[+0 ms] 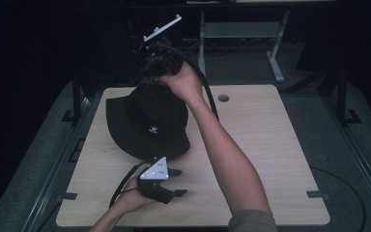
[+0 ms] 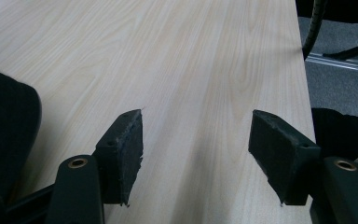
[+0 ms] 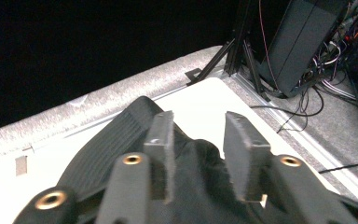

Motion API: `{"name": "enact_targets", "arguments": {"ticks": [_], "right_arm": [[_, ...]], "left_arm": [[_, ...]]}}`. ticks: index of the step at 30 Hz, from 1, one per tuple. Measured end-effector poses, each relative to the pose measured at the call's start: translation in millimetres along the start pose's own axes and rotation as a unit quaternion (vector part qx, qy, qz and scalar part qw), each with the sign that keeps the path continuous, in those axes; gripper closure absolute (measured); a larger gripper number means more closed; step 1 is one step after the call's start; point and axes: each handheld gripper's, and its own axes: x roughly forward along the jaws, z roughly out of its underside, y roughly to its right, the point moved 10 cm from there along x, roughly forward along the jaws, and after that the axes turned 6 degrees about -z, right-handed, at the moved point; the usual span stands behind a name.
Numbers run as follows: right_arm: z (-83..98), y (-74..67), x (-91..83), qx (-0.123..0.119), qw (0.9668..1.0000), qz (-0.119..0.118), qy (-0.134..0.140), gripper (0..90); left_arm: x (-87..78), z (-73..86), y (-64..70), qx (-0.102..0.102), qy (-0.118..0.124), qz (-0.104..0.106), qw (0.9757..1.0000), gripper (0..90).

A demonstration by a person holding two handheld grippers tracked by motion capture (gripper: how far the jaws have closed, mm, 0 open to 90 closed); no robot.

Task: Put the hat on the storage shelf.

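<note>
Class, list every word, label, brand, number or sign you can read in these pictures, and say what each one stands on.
No text can be read in any view.
Small white emblem on the front of the black hat: too small and blurred to read; whether it holds letters cannot be told.
Grey three-cornered plate on the left gripper: dots, no lettering.
Wooden table: no markings.

The high view is looking forward and down over the whole desk (image 1: 251,159) from some way above. The left gripper view is skimming low across bare desk wood, close up. The right gripper view is hovering just over the hat (image 3: 121,135), facing the desk's far corner; it shares the hat (image 1: 147,121) with the high view.
</note>
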Motion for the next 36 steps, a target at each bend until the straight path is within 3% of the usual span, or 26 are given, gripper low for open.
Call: {"name": "enact_targets", "arguments": {"ticks": [6, 12, 13, 16, 23, 36], "right_arm": [[12.1, 7.1, -14.3, 0.035, 0.9990, -0.018, 0.020, 50.5], [33.7, 19.5, -32.2, 0.050, 0.9973, -0.025, 0.047, 41.8], [36.0, 20.3, -37.4, 0.059, 0.9956, -0.033, 0.064, 42.2], [39.4, 19.4, -46.3, 0.062, 0.9941, -0.039, 0.080, 40.6], [49.6, 22.3, -57.3, 0.060, 0.9941, -0.038, 0.082, 34.0], [87.3, 34.9, -82.0, 0.090, 0.9923, -0.029, 0.080, 27.0]], "left_arm": [[-1.7, -0.9, -0.2, -0.001, 0.003, 0.000, 1.0000, 34.8], [-3.9, 1.1, -0.8, -0.010, 0.004, 0.001, 0.9999, 34.1], [-3.5, 1.0, -1.4, -0.012, 0.007, -0.001, 0.9999, 33.8], [-3.1, 1.5, -2.0, -0.011, 0.003, -0.003, 0.9999, 32.4], [0.2, 0.3, -1.7, -0.017, 0.005, -0.005, 0.9998, 29.9], [1.1, 2.6, -3.9, -0.019, 0.000, -0.006, 0.9998, 27.5]]}}
